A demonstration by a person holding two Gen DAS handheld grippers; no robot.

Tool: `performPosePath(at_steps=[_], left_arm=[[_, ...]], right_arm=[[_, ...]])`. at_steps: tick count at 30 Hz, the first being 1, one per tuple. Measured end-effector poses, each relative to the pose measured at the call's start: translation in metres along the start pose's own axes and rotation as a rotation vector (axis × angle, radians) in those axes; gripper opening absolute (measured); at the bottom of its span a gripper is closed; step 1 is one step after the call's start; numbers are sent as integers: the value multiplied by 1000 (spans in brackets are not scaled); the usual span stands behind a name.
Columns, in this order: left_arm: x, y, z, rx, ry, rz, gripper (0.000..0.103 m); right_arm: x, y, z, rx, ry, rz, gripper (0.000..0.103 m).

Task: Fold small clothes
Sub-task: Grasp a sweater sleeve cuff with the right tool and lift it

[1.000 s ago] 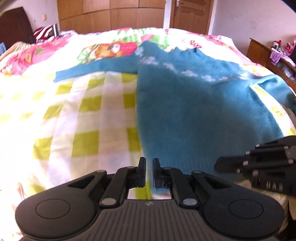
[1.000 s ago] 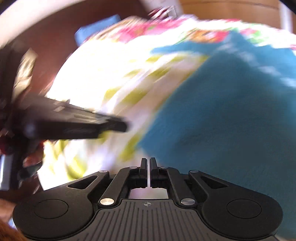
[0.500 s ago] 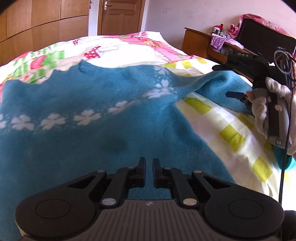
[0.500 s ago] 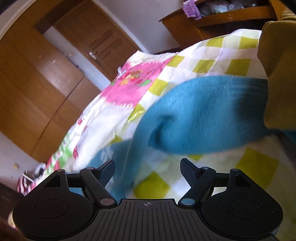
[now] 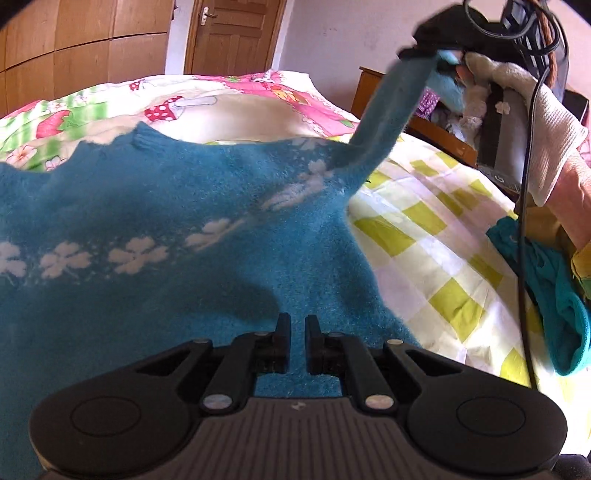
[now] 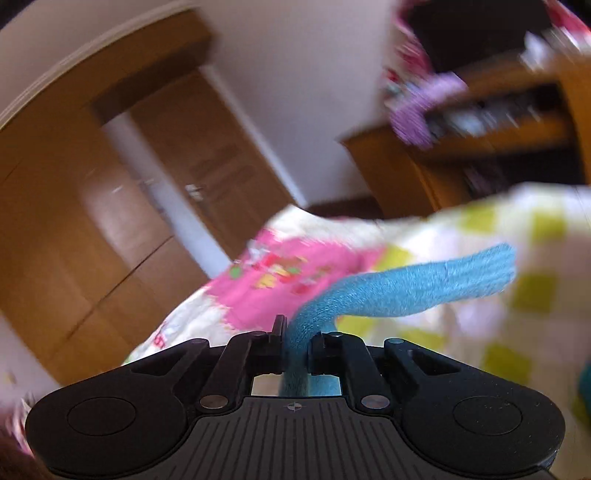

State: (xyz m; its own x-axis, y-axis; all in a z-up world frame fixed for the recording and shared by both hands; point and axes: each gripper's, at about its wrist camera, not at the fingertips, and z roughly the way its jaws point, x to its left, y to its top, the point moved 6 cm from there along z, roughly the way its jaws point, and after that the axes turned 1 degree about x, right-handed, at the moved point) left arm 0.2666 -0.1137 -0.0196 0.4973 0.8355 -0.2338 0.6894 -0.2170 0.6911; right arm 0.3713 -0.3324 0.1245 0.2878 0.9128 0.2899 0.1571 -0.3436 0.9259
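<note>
Left wrist view: the sweater (image 5: 155, 236) lies flat on the bed (image 5: 424, 236), blue with a band of white flowers across the chest. Its collar (image 5: 146, 138) points away from the camera toward the door (image 5: 232, 33), so the body's long axis runs from the near hem up toward the far end of the bed. One sleeve (image 5: 388, 110) rises off the bed at the upper right, stretched taut on a slant from the shoulder up to the right gripper (image 5: 424, 48), which is raised well above the covers. A gloved hand (image 5: 532, 122) holds that gripper, and a cable (image 5: 524, 221) hangs down beside it.

The left gripper (image 5: 294, 332) hovers over the lower part of the sweater, near the hem. Its jaws stand almost closed, with only a narrow gap between the fingertips and nothing held there; blue knit shows through the gap underneath. Whether it touches the cloth cannot be told.

Right wrist view, blurred: the right gripper (image 6: 295, 336) has its jaws clamped on the sleeve (image 6: 406, 291). The blue knit passes between the fingers, bends right and sticks out with its ribbed cuff (image 6: 491, 269) free over the checked bedcover. A dresser (image 6: 461, 155) is in the background.
</note>
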Motion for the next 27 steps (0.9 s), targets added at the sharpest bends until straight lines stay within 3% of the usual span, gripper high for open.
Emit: performPosePath(at_steps=[1,3,6,8,10,12,15,17,18,19,20,21,22,27], left_arm=[[6,-5,-5,-7,5,-23,22],[21,-20,-18,-11,28,-70,22],[40,-49,-36,3,88,-97,22],[51,-65,-46,19,97,-121,22],[59,-76,-54,14,91,-152,22],[63,-83,-60,-2,98,-157,22],[64,-86,-65,-38,97,-150,23],[67,-86,-66,-52,94,-148,23],[70,-84,-67,-61,95,-147,23],[73,-83,-70,-68,104,-146,23],[76,-83,-71,-76,117,-144,23],[80,-83,-75,-88,130,-145,23],[83,-83,-79,-99,136,-151,23],[106,-87,-94,-134,145,-200,26]], right_arm=[[49,-9,-8,-21,90,-202,11],[115,-49,-21,-23,194,-489,11],[179,-149,-33,69,343,-796,11],[199,-211,-38,134,359,-986,12],[203,-256,-38,207,343,-1048,16],[208,-279,-48,200,288,-1131,23],[213,-273,-62,154,316,-1147,37],[225,-270,-69,84,332,-1218,58],[232,-272,-70,47,348,-1260,62],[239,-274,-66,25,362,-1285,57],[246,-276,-61,57,370,-1278,41],[254,-276,-51,143,365,-1224,21],[259,-269,-42,214,354,-1129,8],[262,-213,-39,239,347,-679,9]])
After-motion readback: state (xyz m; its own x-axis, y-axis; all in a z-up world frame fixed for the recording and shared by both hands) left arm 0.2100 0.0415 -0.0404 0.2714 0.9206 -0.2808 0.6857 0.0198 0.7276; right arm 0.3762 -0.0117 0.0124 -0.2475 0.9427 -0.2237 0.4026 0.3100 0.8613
